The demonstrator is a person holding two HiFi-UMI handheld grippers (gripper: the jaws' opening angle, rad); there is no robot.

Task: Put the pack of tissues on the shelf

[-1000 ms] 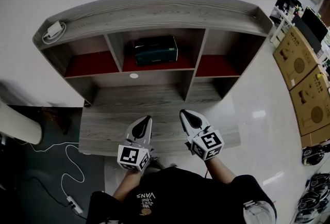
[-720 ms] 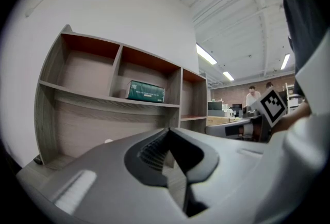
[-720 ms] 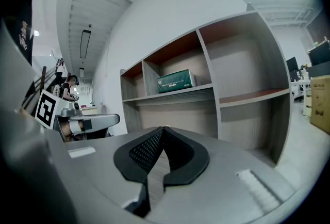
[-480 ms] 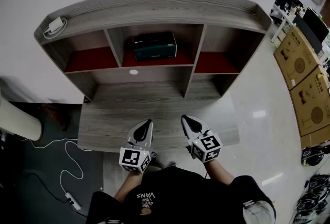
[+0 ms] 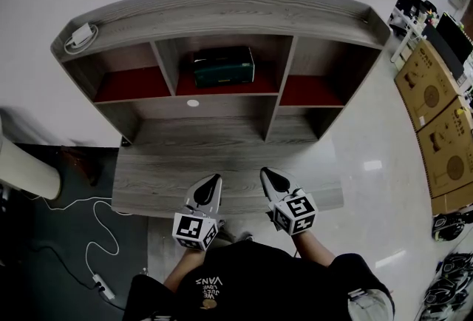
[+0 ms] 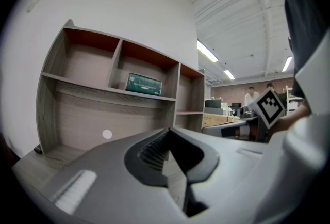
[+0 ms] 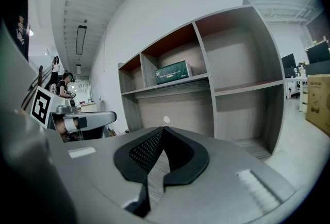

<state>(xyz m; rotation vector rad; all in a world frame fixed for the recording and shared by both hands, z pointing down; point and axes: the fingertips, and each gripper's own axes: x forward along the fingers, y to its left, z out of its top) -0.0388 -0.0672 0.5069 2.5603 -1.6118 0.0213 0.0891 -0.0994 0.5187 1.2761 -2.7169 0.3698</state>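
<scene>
Green pack of tissues lies in the middle upper compartment of the grey wood shelf unit, on the red-lined board, lengthwise across the bay and near its back wall. Nothing holds it. Left gripper and right gripper side by side over the front part of the lower desk board, well apart from the pack, both aimed toward the shelf. Each pair of jaws pressed together, nothing between them; the gripper views confirm this. White round sticker on the back panel under the tissues' bay. White adapter with coiled cord on the top board, left end. Cardboard boxes on the floor to the right; white cable trails on the dark floor at left.
</scene>
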